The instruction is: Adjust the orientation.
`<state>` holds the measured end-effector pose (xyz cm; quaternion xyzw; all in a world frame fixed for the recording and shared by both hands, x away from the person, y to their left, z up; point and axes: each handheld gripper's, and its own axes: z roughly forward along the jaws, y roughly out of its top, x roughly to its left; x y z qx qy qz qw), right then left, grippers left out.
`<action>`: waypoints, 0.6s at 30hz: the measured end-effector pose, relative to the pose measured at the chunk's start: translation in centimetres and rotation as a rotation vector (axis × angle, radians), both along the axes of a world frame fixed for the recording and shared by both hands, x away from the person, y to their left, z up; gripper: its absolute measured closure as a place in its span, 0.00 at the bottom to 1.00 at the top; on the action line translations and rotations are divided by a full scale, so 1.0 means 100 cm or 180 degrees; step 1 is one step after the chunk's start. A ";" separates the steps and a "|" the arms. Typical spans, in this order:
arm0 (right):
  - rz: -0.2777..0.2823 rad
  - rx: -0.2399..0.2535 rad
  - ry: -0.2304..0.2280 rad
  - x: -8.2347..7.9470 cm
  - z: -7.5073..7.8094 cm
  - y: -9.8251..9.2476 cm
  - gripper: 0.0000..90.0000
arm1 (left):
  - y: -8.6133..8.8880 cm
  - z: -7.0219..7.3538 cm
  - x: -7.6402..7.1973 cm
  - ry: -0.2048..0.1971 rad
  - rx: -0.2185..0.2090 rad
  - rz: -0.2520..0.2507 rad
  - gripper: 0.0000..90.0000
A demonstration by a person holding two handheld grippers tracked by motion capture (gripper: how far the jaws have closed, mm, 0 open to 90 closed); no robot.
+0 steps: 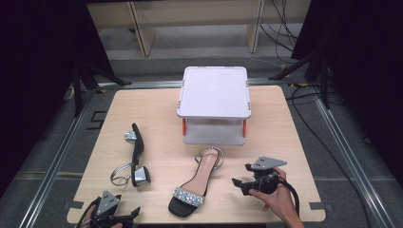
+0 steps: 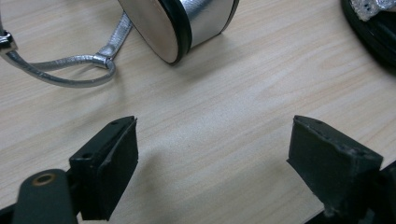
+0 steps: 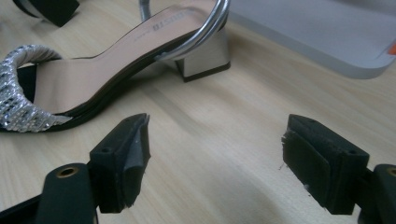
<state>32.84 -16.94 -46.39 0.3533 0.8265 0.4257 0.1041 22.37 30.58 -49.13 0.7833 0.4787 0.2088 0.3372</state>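
Now both grippers hover low over the wooden table (image 1: 157, 102) with jaws spread wide, grasping nothing. Just ahead of the right gripper (image 1: 241, 181) stands the upright sandal (image 1: 196, 182), its silver block heel nearest the white 2-tier stand (image 1: 215, 92). Beyond the left gripper (image 1: 129, 216), the tipped sandal (image 1: 135, 159) lies on its side

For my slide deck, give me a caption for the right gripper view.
Open tool hovers over the wooden table, facing an upright sandal with a sparkly toe strap and silver block heel.
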 end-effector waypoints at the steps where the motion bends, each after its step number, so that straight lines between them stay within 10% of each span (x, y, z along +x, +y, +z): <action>1: 0.0002 -0.0002 -0.0011 0.000 0.000 0.001 0.27 | 0.000 0.000 0.000 0.0003 -0.0013 0.0001 0.17; 18: 0.0412 0.0072 -0.0014 0.026 0.000 0.033 0.28 | -0.001 -0.001 0.001 0.0034 -0.0002 -0.0017 0.17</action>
